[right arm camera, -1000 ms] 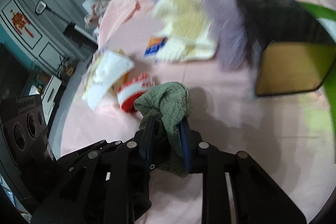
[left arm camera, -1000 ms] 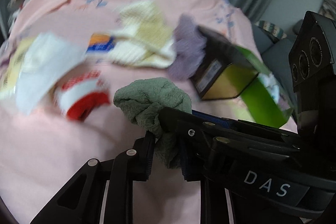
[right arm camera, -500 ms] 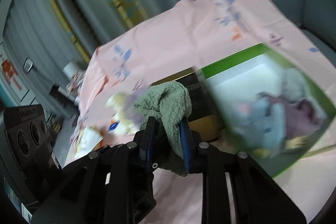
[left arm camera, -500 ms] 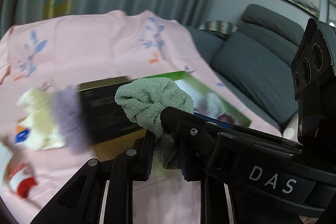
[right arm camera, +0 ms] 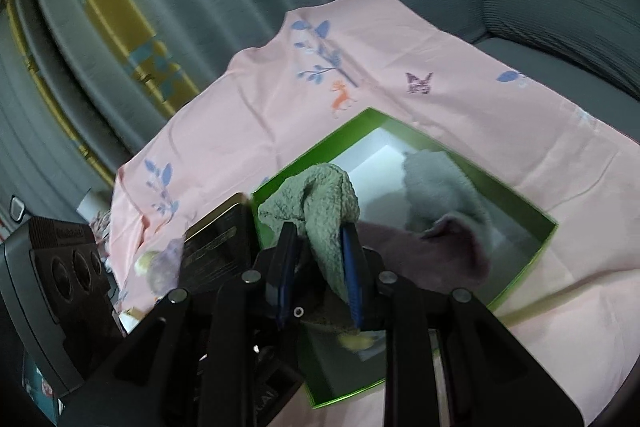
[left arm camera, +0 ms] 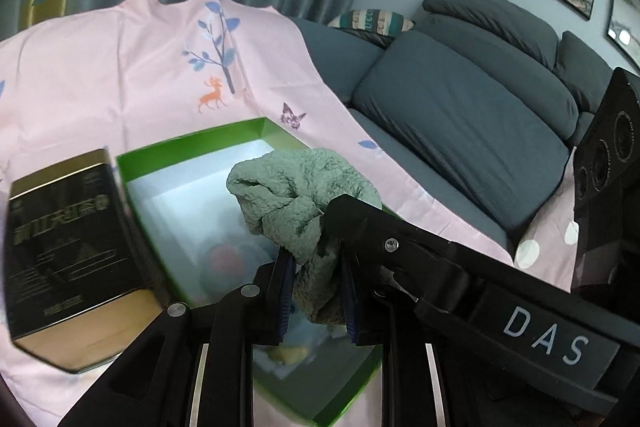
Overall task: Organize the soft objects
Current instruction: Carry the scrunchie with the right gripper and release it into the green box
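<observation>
The green towel [left arm camera: 304, 187], pinched by both tongs [left arm camera: 314, 291] [right arm camera: 318, 275], hangs over the half-filled green box [right arm camera: 520, 211], not yet dropped.

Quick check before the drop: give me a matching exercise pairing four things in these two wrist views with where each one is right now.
Things:
1. fuzzy green cloth
2. open green cardboard box
3. black and gold tin
4. mauve fuzzy cloth

Places:
A. lying inside the box
B. standing on the sheet beside the box
C. pinched in both grippers, above the box
D. resting on the pink printed sheet

Pairs: 1-C, 2-D, 3-B, 4-A

The left gripper and right gripper both clamp the green cloth.
</observation>
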